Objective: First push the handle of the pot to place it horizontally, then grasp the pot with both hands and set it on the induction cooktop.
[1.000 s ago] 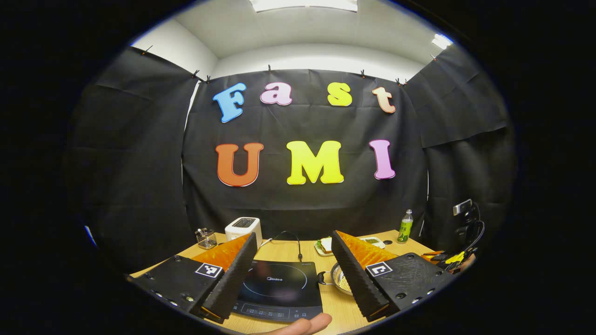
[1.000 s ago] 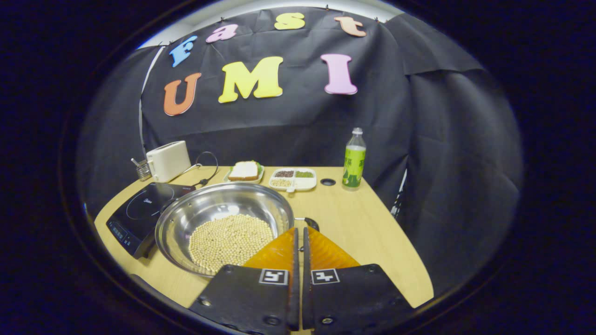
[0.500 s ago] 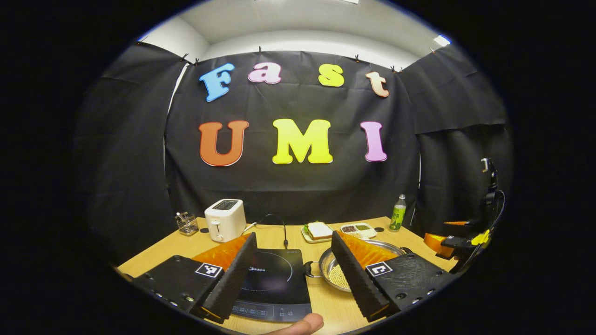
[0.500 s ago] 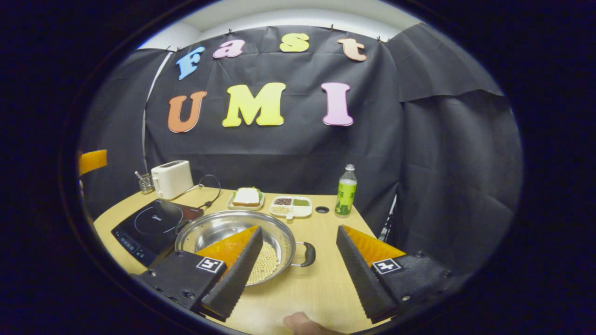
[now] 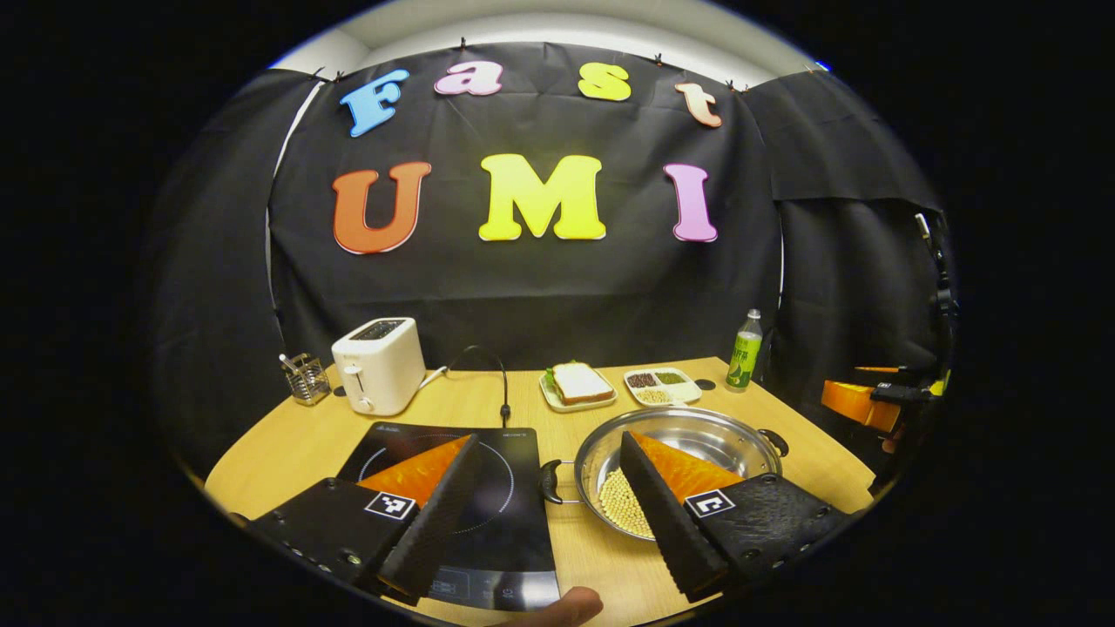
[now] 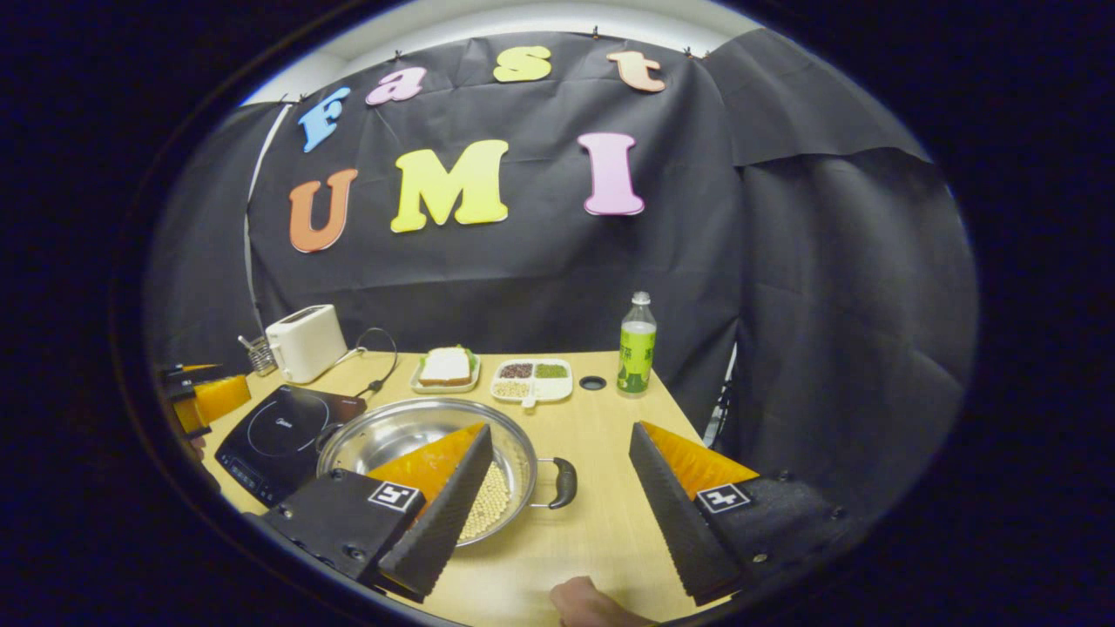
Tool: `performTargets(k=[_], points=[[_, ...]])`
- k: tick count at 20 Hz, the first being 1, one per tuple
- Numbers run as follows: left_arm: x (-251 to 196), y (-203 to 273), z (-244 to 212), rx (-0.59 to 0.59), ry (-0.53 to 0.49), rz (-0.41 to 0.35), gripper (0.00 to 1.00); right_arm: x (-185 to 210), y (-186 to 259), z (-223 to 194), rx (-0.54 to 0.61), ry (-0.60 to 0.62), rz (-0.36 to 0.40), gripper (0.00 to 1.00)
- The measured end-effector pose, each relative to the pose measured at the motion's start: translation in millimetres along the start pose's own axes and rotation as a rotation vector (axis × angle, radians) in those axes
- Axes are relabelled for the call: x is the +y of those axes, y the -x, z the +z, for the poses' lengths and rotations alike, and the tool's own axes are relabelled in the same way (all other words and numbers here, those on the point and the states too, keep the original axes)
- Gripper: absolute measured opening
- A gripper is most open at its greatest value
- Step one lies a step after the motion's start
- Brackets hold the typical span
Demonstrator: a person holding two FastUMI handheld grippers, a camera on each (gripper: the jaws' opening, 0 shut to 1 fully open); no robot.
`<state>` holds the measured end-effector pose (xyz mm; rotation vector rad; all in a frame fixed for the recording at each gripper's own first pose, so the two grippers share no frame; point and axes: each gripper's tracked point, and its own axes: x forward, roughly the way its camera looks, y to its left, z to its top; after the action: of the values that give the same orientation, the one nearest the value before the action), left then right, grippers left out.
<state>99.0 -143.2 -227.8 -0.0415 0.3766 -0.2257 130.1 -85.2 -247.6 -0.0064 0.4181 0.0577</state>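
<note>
A steel pot (image 5: 697,425) holding pale beans (image 5: 620,509) sits on the wooden table, right of the black induction cooktop (image 5: 514,488). Its two black handles (image 5: 550,482) point left and right. My left gripper (image 5: 549,438) is open above the table's near edge, one finger over the cooktop and one over the pot's left half. In the right gripper view the pot (image 6: 392,428) lies ahead to the left, its right handle (image 6: 563,483) between the spread fingers of my open right gripper (image 6: 560,428). The cooktop (image 6: 279,431) is left of the pot. Neither gripper touches anything.
Along the table's back stand a white toaster (image 5: 377,364) with a black cable (image 5: 496,383), a wire utensil holder (image 5: 305,379), a sandwich plate (image 5: 577,385), a divided dish (image 5: 660,385) and a green bottle (image 5: 742,353). The other gripper (image 5: 858,402) hovers at the table's right end.
My right gripper was shut beside the pot's handle, then opened and drew back. The left gripper tilted downward, bringing more of the table, cooktop and pot into its view.
</note>
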Motion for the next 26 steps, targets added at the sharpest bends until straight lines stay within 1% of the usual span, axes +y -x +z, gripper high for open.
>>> performTargets(k=[3, 5, 8, 12, 14, 16, 18, 19, 20, 21, 22, 23, 24, 25, 26], points=[[-9.2, -25.4, -28.0, 0.099, 0.01, -0.019, 0.96, -4.5, -15.5, -5.0, 0.036, -0.015, -0.005, 1.0], [-13.9, -39.7, -38.9, 0.148, 0.012, -0.03, 0.97, -4.0, -27.4, -15.3, 0.083, -0.015, -0.002, 1.0], [-18.3, -58.9, -53.4, 0.205, 0.022, -0.041, 0.96, 2.4, -45.6, -33.9, 0.163, -0.025, 0.027, 1.0], [-11.8, -80.9, -77.5, 0.291, 0.008, -0.014, 0.96, 0.3, -71.9, -64.5, 0.259, -0.053, 0.029, 1.0], [-7.1, -90.4, -87.1, 0.321, 0.008, 0.001, 0.96, 1.6, -82.4, -78.8, 0.296, -0.073, 0.045, 1.0], [-5.3, -97.6, -95.8, 0.352, 0.014, -0.011, 0.96, -3.2, -89.8, -95.7, 0.343, -0.077, 0.041, 0.99], [-3.4, -102.9, -100.0, 0.37, 0.022, -0.016, 0.96, 0.6, -96.1, -100.5, 0.361, -0.083, 0.059, 1.0], [-3.4, -106.1, -99.9, 0.373, 0.037, -0.02, 0.92, 2.5, -96.9, -102.3, 0.365, -0.089, 0.065, 0.99], [-8.0, -108.2, -104.5, 0.389, 0.066, -0.04, 0.89, 4.7, -98.4, -101.5, 0.363, -0.096, 0.07, 0.98], [-9.3, -106.1, -109.7, 0.422, 0.088, -0.039, 0.78, 6.3, -99.3, -101.3, 0.365, -0.096, 0.074, 0.97], [-6.0, -110.2, -106.8, 0.407, 0.084, -0.039, 0.71, 7.1, -100.0, -102.3, 0.365, -0.099, 0.074, 0.93], [-6.1, -108.9, -109.3, 0.416, 0.075, -0.046, 0.64, 7.3, -101.2, -103.9, 0.372, -0.1, 0.072, 0.91], [-4.7, -108.0, -108.6, 0.414, 0.064, -0.052, 0.65, 9.1, -101.7, -106.0, 0.382, -0.106, 0.077, 0.84], [-5.5, -107.5, -108.9, 0.416, 0.059, -0.054, 0.65, 12.8, -102.1, -108.2, 0.392, -0.117, 0.088, 0.84], [-5.9, -108.0, -109.1, 0.414, 0.052, -0.059, 0.65, 18.5, -102.3, -113.1, 0.41, -0.137, 0.105, 0.78]])
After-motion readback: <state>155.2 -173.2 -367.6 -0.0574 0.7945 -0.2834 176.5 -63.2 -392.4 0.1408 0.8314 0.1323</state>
